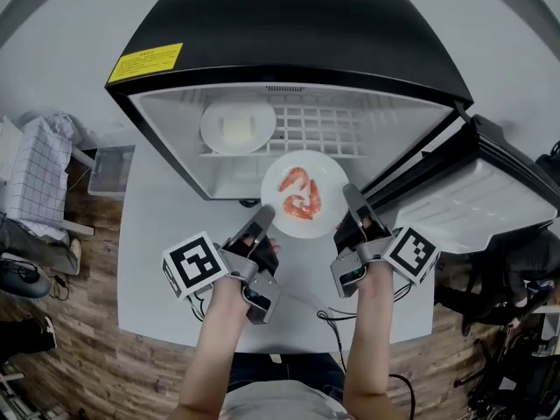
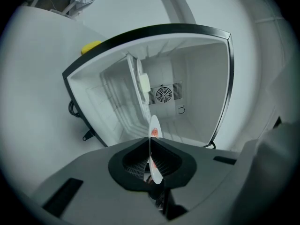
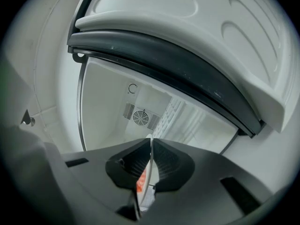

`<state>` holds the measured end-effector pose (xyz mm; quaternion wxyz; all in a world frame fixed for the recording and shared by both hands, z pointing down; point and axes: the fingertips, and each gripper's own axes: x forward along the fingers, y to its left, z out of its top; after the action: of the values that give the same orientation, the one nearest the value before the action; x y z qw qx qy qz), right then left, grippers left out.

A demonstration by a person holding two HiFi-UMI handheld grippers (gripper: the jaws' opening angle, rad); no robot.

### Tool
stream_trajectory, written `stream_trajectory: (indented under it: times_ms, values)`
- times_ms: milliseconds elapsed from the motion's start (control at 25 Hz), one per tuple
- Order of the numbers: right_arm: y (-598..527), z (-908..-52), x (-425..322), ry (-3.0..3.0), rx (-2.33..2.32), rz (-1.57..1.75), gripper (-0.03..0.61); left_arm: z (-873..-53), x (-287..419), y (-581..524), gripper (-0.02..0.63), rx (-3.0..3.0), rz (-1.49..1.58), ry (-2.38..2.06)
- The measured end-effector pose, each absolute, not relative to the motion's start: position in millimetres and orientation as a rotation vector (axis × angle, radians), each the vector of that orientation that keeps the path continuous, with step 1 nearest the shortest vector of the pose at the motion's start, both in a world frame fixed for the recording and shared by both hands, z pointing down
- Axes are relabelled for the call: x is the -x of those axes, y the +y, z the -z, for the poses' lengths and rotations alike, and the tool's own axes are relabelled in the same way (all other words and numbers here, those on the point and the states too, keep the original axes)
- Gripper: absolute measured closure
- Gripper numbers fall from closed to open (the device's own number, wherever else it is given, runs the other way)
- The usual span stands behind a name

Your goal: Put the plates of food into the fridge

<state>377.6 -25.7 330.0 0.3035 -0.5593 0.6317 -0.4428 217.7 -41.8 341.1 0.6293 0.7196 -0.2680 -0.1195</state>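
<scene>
Table: white table on a wooden floor, seen from the head view.
Fridge: black fridge at 12 o'clock, its door swung open toward 3 o'clock.
Shrimp plate: white shrimp plate is lifted at the fridge mouth, just below the wire shelf.
Left gripper: left gripper has its jaws clamped on the plate rim at 8 o'clock.
Right gripper: right gripper pinches the rim at 3 o'clock.
Second plate: second plate with pale food sits on the shelf, toward 11 o'clock.

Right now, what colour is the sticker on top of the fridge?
Yellow. The sticker on the fridge shows best in the head view.
</scene>
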Motion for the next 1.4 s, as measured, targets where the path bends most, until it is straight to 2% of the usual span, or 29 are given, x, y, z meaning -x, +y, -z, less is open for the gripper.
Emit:
stream_trajectory:
  times_ms: [400, 1000, 1160, 1400]
  values:
    - [-70, -344, -408, 1.616, 1.549, 1.176, 0.551, -347, -249, -88, 0.596, -1.641, 0.259, -0.615]
    - [-80, -346, -407, 1.685, 1.747, 1.096, 0.549, -352, -252, -100, 0.597, -1.605, 0.265, -0.599]
    - [-78, -341, -410, 1.747, 1.89, 1.013, 0.513, -353, -254, -104, 0.597, -1.59, 0.284, -0.6]
    - [-61, -333, -402, 1.811, 1.971, 0.908, 0.509, -352, -258, -108, 0.597, -1.572, 0.298, -0.599]
